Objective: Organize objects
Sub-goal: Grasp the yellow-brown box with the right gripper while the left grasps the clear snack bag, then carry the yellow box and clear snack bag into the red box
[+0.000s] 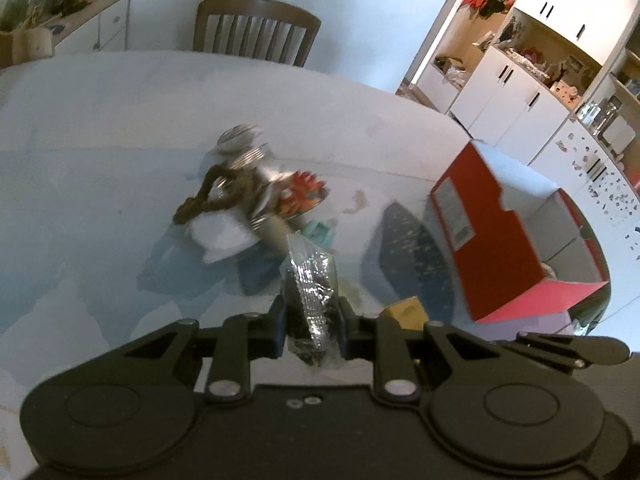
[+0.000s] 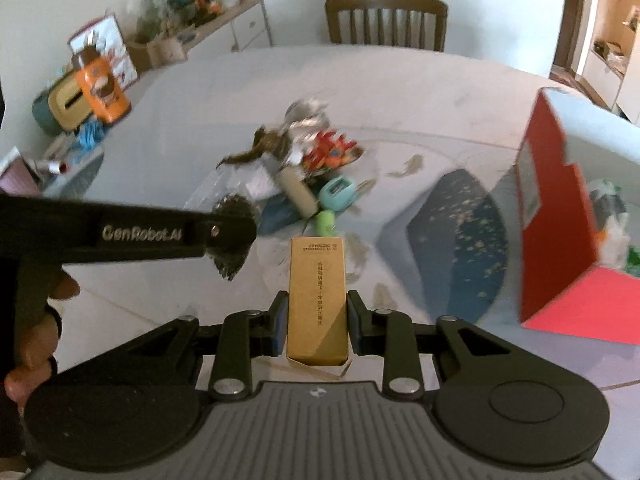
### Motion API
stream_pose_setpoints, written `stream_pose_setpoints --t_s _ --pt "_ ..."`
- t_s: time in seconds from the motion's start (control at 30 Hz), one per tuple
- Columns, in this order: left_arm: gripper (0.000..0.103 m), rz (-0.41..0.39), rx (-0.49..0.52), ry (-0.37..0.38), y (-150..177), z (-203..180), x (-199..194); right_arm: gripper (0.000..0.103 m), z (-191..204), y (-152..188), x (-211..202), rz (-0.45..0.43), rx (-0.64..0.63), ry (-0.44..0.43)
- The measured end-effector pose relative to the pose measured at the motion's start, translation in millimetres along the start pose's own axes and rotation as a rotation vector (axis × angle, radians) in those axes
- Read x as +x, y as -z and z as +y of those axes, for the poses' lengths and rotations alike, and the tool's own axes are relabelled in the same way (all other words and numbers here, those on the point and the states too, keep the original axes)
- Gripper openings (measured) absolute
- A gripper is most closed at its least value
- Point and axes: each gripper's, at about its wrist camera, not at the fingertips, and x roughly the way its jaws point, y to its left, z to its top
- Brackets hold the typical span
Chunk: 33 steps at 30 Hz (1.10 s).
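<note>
Left wrist view, foreground: the left gripper point(image 1: 311, 322) has its fingers point(image 1: 279, 326) closed on a crinkled clear packet point(image 1: 310, 280) with dark contents, gripped at its lower half so that the top stands up above the tips. Beyond it, on the pale desk point(image 1: 100, 120), lies the unsorted heap point(image 1: 256, 196): a brown cord-like item, shiny foil wrappers, an orange-and-red printed pack, a white tissue-like piece and a teal object, all blurred and overlapping. To the right stands an open red box point(image 1: 516, 236) with a white interior; judged from the task, it is the likely receptacle, which would explain why both held items are lifted clear of the heap. A wooden chair point(image 1: 256, 28) stands at the far edge, with white cabinets further right.

Right wrist view, foreground: the right gripper point(image 2: 318, 322) has its fingers point(image 2: 280, 320) closed on the long sides of a tan carton point(image 2: 317, 300), its printed face up and its length running straight ahead, a grip that keeps the carton level. At left a hand point(image 2: 36, 340) holds the left gripper's black body, whose tip carries the packet, seen edge-on. Past the carton lie a small green item point(image 2: 326, 222) and the same heap; the red box stands at right, well apart from the heap. An orange bottle point(image 2: 102, 84) and other clutter occupy the far left of the desk.
</note>
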Motion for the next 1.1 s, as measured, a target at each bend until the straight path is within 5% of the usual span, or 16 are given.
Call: stream_pose_setpoints --t_s 0.57,1.1 --pt "0.022 -0.022 0.088 0.060 -25.7 -97.2 -15.4 0.029 -80.4 -23.9 -83.4 -0.132 0.044 0.030" --pt "0.023 -0.037 0.184 0.094 -42.4 -199.5 14.0 0.029 -185.2 -22.3 -118.8 -0.200 0.108 0.081"
